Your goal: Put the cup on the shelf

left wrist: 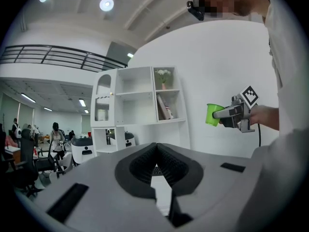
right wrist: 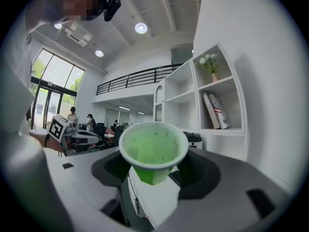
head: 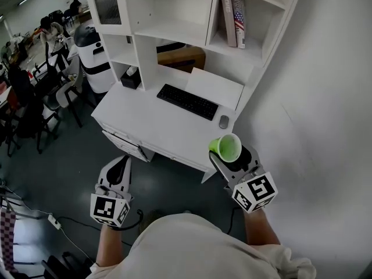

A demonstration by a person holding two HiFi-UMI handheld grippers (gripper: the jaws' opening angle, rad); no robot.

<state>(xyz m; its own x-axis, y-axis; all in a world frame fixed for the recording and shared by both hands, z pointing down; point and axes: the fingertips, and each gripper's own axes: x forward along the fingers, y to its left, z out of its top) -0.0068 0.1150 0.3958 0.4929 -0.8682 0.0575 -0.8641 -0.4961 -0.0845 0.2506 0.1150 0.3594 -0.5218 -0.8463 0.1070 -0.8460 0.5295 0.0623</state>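
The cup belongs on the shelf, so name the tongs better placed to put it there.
Right. The right tongs hold the green cup upright, facing the shelf; the left tongs are shut and empty.

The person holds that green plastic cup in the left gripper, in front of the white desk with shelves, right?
Not the left: the green plastic cup sits between the jaws of the right gripper, as the right gripper view shows. It is in front of the white desk with shelves.
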